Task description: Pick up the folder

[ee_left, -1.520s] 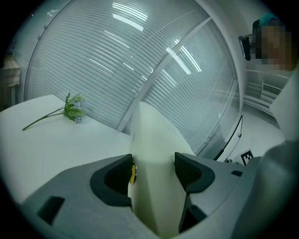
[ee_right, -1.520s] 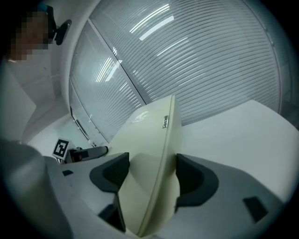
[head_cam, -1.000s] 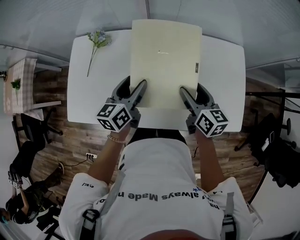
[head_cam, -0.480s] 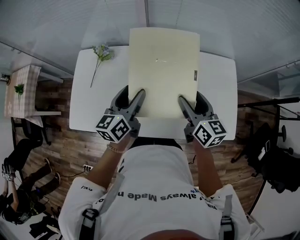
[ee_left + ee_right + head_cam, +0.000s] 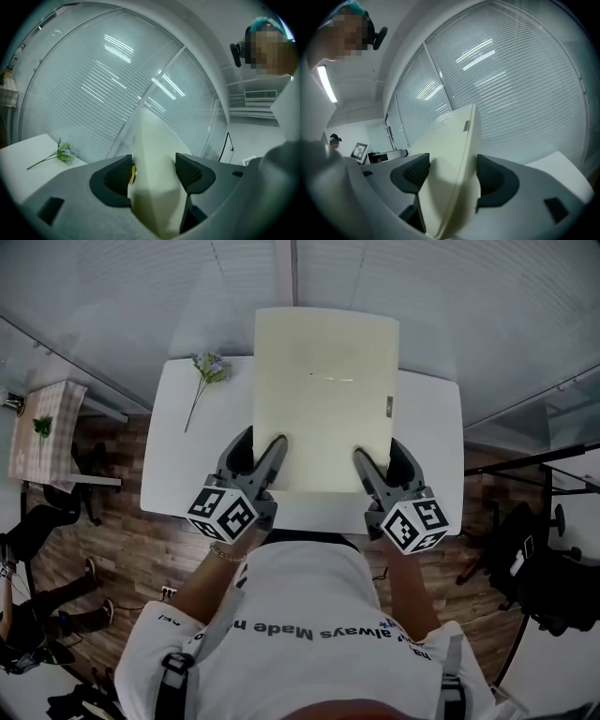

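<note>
The cream folder [image 5: 323, 395] is held up off the white table [image 5: 178, 465], tilted toward the window blinds. My left gripper [image 5: 255, 457] is shut on its near left corner, and my right gripper [image 5: 380, 461] is shut on its near right corner. In the left gripper view the folder [image 5: 154, 178] runs between the dark pads [image 5: 117, 176] and rises ahead. The right gripper view shows the folder [image 5: 452, 154] edge-on between the jaws, with a small label near its far edge.
A sprig of artificial flowers [image 5: 206, 371] lies on the table's far left corner. Window blinds [image 5: 422, 306] stand beyond the table. Chairs and a small checked table [image 5: 42, 427] stand on the wooden floor at the left; dark equipment [image 5: 548, 568] sits at the right.
Both grippers have lifted the folder higher off the table. Its far edge now reaches further past the table's back edge.
</note>
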{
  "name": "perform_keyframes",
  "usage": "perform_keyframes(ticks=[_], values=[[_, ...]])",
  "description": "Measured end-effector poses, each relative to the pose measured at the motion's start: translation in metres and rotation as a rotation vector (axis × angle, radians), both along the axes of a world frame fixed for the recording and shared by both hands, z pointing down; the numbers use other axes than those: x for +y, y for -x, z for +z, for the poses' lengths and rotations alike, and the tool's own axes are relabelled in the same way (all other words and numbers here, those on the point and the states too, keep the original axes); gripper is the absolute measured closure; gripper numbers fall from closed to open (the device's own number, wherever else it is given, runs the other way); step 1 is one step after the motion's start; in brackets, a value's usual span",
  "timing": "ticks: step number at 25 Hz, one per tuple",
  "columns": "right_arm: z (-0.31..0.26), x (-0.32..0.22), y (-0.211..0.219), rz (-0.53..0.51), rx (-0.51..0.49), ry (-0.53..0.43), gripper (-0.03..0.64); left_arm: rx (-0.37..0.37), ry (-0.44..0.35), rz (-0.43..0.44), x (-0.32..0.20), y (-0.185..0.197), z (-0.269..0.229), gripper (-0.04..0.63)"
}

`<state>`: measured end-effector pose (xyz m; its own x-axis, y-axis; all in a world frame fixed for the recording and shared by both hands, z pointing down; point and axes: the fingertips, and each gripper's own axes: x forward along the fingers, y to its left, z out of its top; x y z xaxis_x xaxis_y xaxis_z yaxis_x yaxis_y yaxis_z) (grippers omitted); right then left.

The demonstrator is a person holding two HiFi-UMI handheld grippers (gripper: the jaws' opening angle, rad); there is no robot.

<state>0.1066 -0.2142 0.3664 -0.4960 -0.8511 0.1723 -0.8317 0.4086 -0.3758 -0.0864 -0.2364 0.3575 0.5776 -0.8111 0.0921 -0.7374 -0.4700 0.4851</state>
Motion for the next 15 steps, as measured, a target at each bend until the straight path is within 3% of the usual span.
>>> perform_keyframes(ticks=[15], values=[[-0.049,0.018,0.005,-0.001,0.006,-0.088,0.311,-0.003,-0.111,0.003,0.015,0.005,-0.053,0.311]])
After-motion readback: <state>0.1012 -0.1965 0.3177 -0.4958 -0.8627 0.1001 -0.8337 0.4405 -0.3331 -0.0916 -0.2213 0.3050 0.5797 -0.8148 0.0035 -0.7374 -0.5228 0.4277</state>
